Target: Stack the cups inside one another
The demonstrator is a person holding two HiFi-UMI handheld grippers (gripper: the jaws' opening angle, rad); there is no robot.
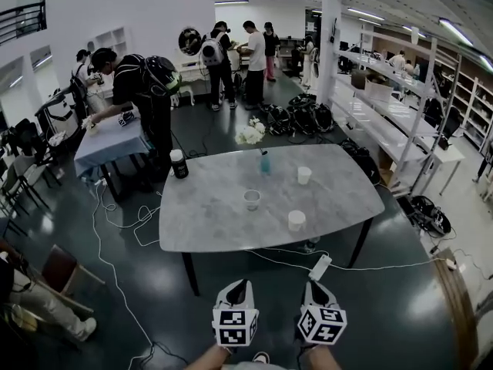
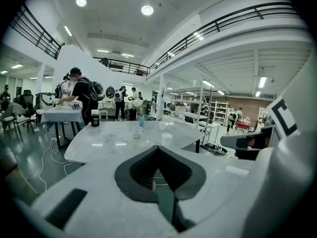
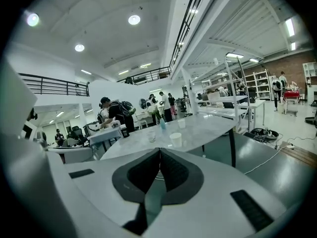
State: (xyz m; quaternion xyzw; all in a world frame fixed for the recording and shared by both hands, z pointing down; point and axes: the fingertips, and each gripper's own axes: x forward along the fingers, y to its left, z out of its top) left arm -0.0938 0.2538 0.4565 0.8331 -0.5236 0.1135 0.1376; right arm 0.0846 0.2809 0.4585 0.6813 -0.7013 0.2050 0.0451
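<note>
While L gripper (image 1: pixel 236 285), R gripper (image 1: pixel 319 286) fingers (image 3: pixel 173 170) meet, cups (image 1: pixel 296 220) sit well ahead.

Large open lab hall: metal shelving racks (image 1: pixel 400 106), mezzanine railing (image 2: pixel 218 26), floor cables (image 1: pixel 115 268), people wearing backpack rigs (image 1: pixel 146 91).

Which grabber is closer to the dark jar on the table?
Left. The left gripper hangs short of the table's near edge, with the dark jar far ahead and to its left. The right gripper is further right, so further away.
</note>
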